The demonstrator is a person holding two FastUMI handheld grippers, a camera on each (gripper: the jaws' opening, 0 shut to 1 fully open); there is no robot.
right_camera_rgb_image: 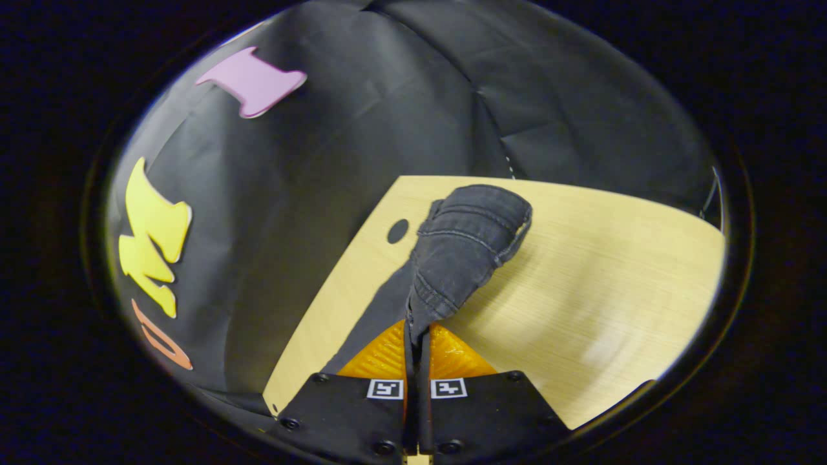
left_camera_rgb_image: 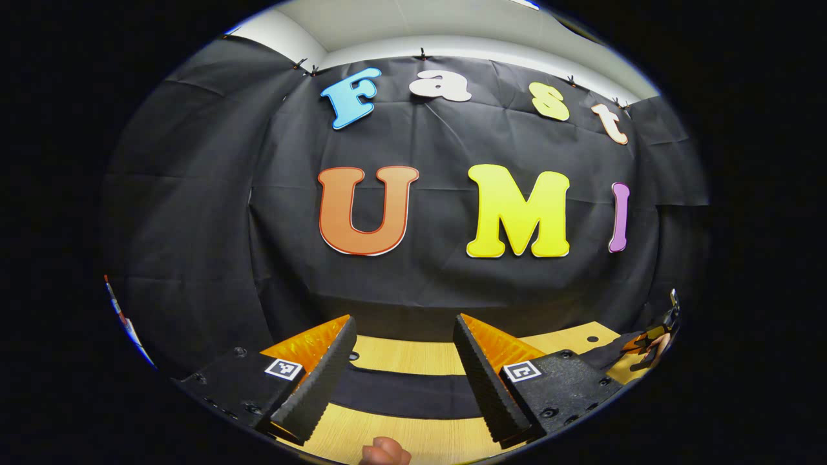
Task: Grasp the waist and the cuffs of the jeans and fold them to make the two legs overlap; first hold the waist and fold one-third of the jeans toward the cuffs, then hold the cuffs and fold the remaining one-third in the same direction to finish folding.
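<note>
Dark jeans lie as a flat band across the wooden table, just past my left gripper. That gripper is open, its fingers spread wide with nothing between them. In the right gripper view, my right gripper is shut on a stitched end of the jeans. The fabric is bunched and lifted off the table; I cannot tell whether this end is waist or cuff. At the far right of the left gripper view, the right gripper shows with dark fabric beside it.
Black cloth walls close the booth behind and beside the table. A round hole sits near the table's far corner. A fingertip pokes in at the bottom of the left gripper view. Bare wood lies to the right of the lifted fabric.
</note>
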